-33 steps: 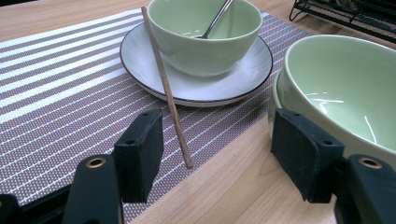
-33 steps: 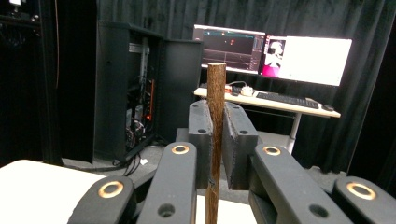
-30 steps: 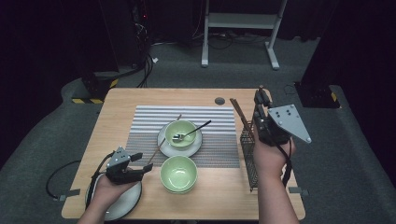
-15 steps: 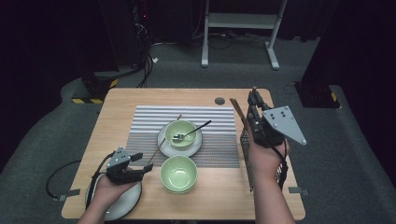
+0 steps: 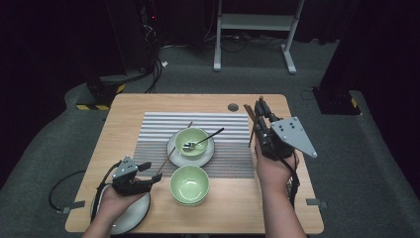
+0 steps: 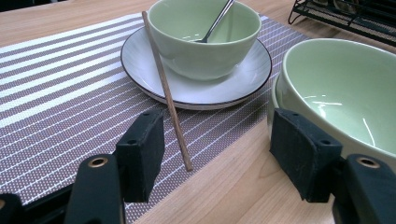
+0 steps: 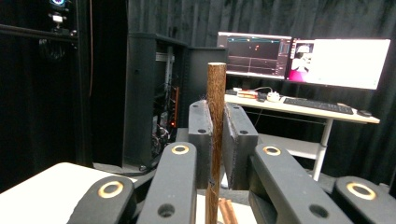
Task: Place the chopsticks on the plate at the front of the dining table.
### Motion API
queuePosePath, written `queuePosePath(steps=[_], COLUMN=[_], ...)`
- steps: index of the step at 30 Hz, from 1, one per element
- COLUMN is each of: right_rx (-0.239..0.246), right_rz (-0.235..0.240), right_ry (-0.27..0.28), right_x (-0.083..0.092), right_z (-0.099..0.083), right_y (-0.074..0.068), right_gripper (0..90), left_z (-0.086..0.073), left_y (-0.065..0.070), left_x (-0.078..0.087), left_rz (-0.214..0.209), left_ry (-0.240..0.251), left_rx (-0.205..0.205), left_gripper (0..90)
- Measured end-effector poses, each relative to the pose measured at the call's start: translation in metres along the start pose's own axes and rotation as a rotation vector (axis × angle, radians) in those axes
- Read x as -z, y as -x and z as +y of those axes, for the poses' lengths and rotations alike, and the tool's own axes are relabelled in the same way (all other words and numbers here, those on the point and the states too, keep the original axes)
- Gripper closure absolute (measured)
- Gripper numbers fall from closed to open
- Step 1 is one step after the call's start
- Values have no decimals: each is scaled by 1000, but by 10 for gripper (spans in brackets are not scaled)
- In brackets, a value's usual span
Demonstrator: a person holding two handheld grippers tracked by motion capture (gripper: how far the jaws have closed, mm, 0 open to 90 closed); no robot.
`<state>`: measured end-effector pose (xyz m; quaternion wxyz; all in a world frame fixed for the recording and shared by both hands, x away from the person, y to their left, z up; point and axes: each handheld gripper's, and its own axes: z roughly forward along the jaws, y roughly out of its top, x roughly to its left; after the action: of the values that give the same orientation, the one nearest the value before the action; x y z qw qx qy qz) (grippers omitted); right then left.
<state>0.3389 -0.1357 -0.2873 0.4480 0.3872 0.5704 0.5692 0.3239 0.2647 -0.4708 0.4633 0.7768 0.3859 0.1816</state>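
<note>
My right gripper (image 5: 261,110) is raised over the table's right side, shut on a brown chopstick (image 5: 251,128). In the right gripper view the chopstick (image 7: 216,107) stands upright between the closed pads. My left gripper (image 5: 150,173) rests low at the front left and is open, its jaws (image 6: 217,144) wide apart. A second chopstick (image 6: 170,100) lies on the striped mat (image 5: 158,126), leaning on the saucer (image 6: 140,65), just ahead of those jaws. On the saucer sits a green bowl (image 5: 191,140) with a spoon (image 5: 205,139) in it. An empty green bowl (image 5: 189,184) stands beside the left gripper.
A white plate (image 5: 130,218) lies under the left hand at the front left corner. A black wire rack (image 6: 345,14) stands on the right side of the table. More brown sticks (image 7: 226,210) lie below the right gripper. A desk with monitors (image 7: 303,56) is beyond the table.
The right hand has shifted a little to the left with the chopstick and now covers the rack. The left hand and the bowls have not moved.
</note>
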Motion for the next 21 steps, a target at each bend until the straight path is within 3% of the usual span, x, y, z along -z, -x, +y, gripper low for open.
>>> queuePosePath(steps=[11, 21], right_rx=[-31, -55], right_rz=[45, 78], right_ry=[10, 11], right_x=[4, 5], right_z=[-9, -17], right_y=[-13, -25], right_gripper=[828, 828], left_z=[0, 2], left_y=[1, 3], left_x=[-2, -1], left_rz=[-47, -38], left_ry=[-5, 0], left_rx=[17, 18], left_gripper=[338, 307])
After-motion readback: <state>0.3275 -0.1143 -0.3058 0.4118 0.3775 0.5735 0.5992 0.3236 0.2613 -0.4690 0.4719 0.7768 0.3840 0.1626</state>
